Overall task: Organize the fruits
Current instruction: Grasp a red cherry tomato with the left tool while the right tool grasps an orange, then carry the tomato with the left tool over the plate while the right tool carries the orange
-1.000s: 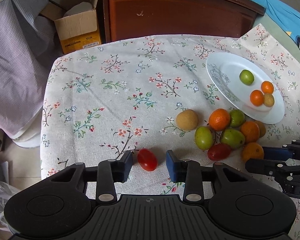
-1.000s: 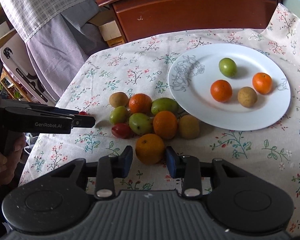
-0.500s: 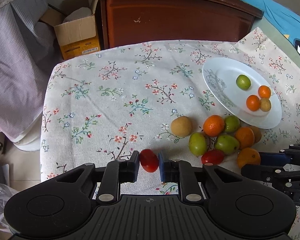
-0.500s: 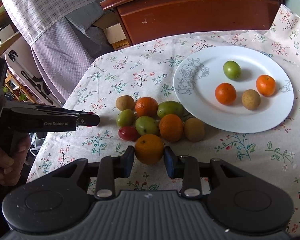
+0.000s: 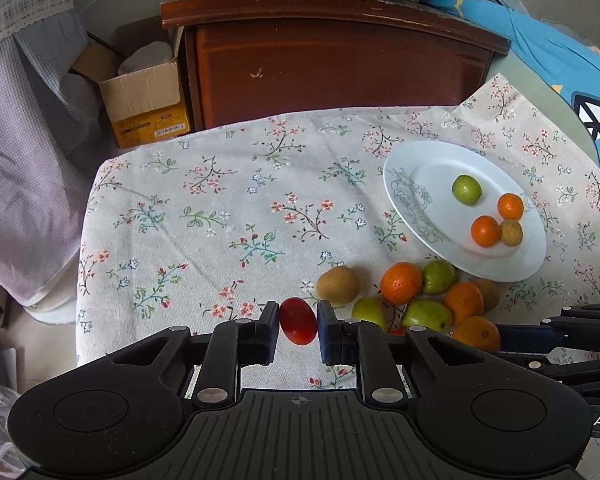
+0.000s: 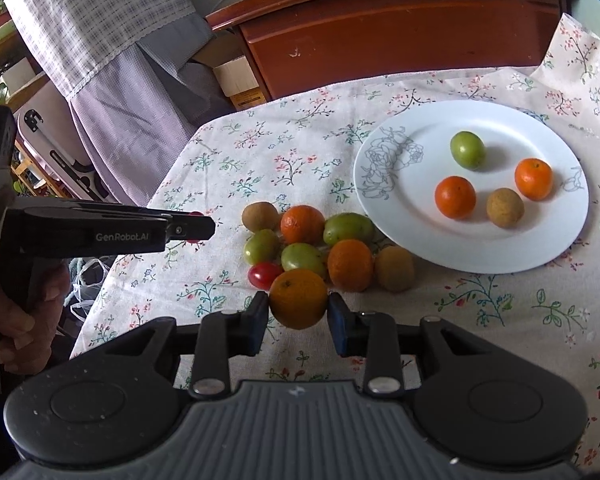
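My left gripper (image 5: 298, 322) is shut on a red cherry tomato (image 5: 298, 320), held just above the flowered tablecloth (image 5: 220, 216). My right gripper (image 6: 298, 306) is shut on an orange (image 6: 298, 298) at the near edge of a pile of fruit (image 6: 312, 244): oranges, green fruits, brown fruits and another cherry tomato (image 6: 263, 275). A white plate (image 6: 420, 152) at the right holds a green fruit (image 6: 467, 150), two oranges and a brown fruit. The left gripper (image 6: 192, 227) shows side-on in the right wrist view, a little left of the pile.
A brown wooden cabinet (image 5: 332, 64) stands behind the table. An open cardboard box (image 5: 148, 100) and hanging checked cloth (image 5: 16, 120) are at the left. A person's hand (image 6: 16, 320) holds the left gripper's handle. Blue fabric (image 5: 540, 52) lies at the far right.
The left gripper's jaws closed on the cherry tomato and lifted it slightly off the cloth. The right gripper's jaws tightened onto the orange; that hand stayed in place.
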